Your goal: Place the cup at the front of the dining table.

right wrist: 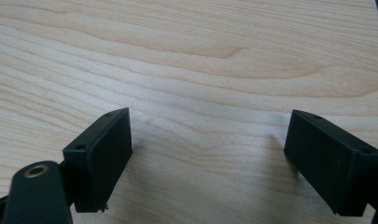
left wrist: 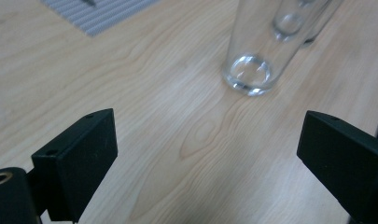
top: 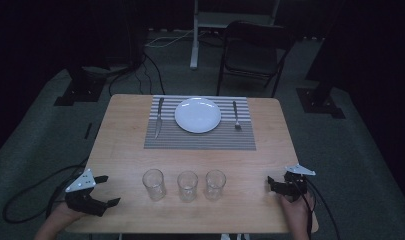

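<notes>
Three clear empty glasses stand in a row near the table's front edge: left glass [top: 154,184], middle glass [top: 187,185], right glass [top: 215,184]. My left gripper [top: 108,190] hovers at the front left corner, open, its jaws pointing toward the left glass. In the left gripper view the gripper [left wrist: 210,137] has nothing between its jaws, and the nearest glass [left wrist: 249,56] stands ahead with another behind it. My right gripper [top: 271,184] rests at the front right, open, facing the glasses. In the right gripper view bare wood lies between its jaws [right wrist: 207,137].
A grey striped placemat [top: 200,140] lies at the table's far side with a white plate [top: 198,115], a knife [top: 159,117] to its left and a fork [top: 236,116] to its right. A dark folding chair [top: 252,52] stands beyond the table.
</notes>
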